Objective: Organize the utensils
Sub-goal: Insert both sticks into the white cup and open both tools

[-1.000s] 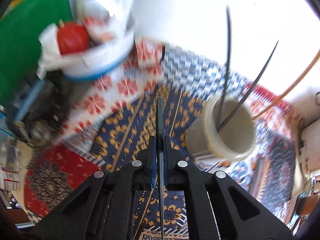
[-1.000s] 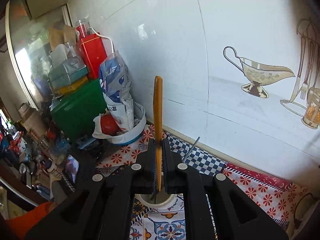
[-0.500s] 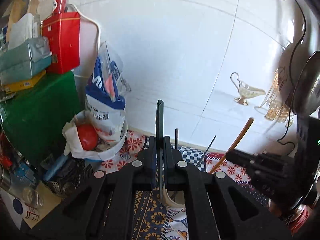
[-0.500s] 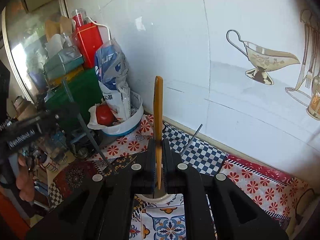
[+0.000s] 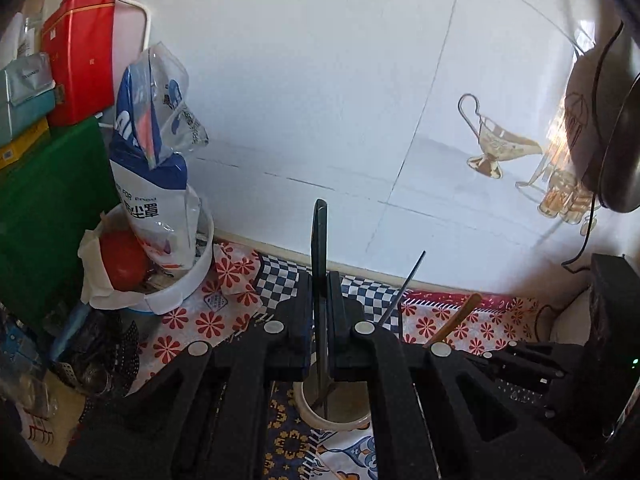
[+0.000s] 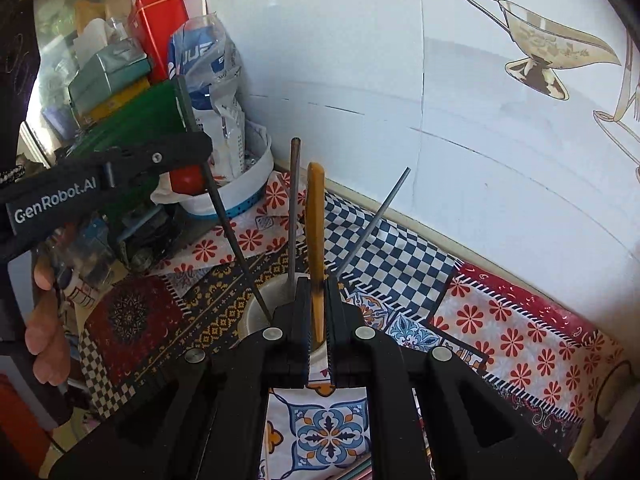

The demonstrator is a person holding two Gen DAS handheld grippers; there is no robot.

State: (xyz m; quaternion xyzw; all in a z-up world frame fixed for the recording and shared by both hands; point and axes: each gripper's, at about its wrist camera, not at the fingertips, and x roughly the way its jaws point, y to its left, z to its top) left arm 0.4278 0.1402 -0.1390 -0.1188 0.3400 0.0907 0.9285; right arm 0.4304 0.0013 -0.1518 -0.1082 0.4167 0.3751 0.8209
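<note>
Hovering above round cream ceramic holder [image 6: 260,312]: right gripper [image 6: 318,344] clamped upright orange wooden stick [image 6: 315,240]; left gripper [image 5: 320,344] clenched slanted dark utensil [image 5: 319,264].

A counter under a patterned cloth [image 6: 400,248] carries a cream cup [image 5: 320,420] and a white tub [image 6: 244,196].
</note>
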